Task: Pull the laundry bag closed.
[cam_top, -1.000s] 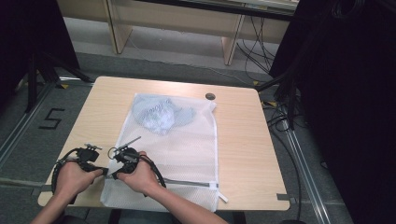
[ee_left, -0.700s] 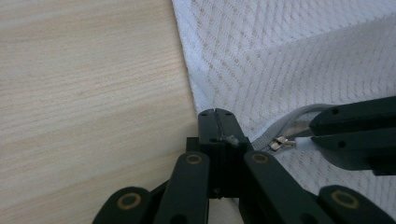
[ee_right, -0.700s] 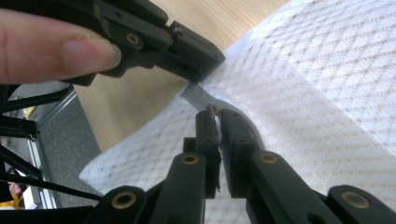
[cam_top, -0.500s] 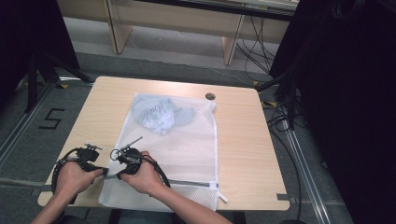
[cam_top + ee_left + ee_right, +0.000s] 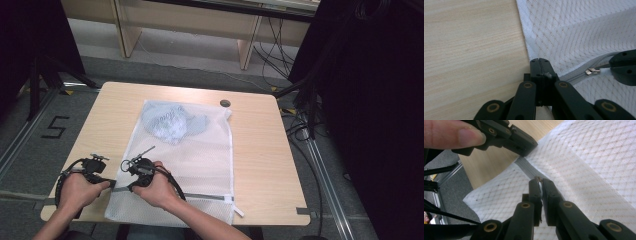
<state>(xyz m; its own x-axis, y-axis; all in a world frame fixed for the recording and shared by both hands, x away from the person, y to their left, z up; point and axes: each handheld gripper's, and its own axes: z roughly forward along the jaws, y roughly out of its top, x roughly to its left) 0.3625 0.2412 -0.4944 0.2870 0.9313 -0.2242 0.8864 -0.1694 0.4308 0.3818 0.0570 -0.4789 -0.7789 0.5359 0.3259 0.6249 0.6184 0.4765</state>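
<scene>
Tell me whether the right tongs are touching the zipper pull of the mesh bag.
Touching. In the right gripper view the right tongs are shut on the zipper pull, its tab pinched between the tips. The left gripper view shows the same grip beside the mesh bag.

A large black numeral 5 (image 5: 55, 127) is marked on the grey floor (image 5: 30, 150) at the left of the frame, beside the surface (image 5: 260, 150).

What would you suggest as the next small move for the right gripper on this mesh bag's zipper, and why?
Probably draw the right gripper along the zipper, away from the left gripper. The right jaws are shut on the zipper pull, which sits close to the bag's left edge, and the left gripper pinches that end of the mesh laundry bag, holding it for the pull.
</scene>
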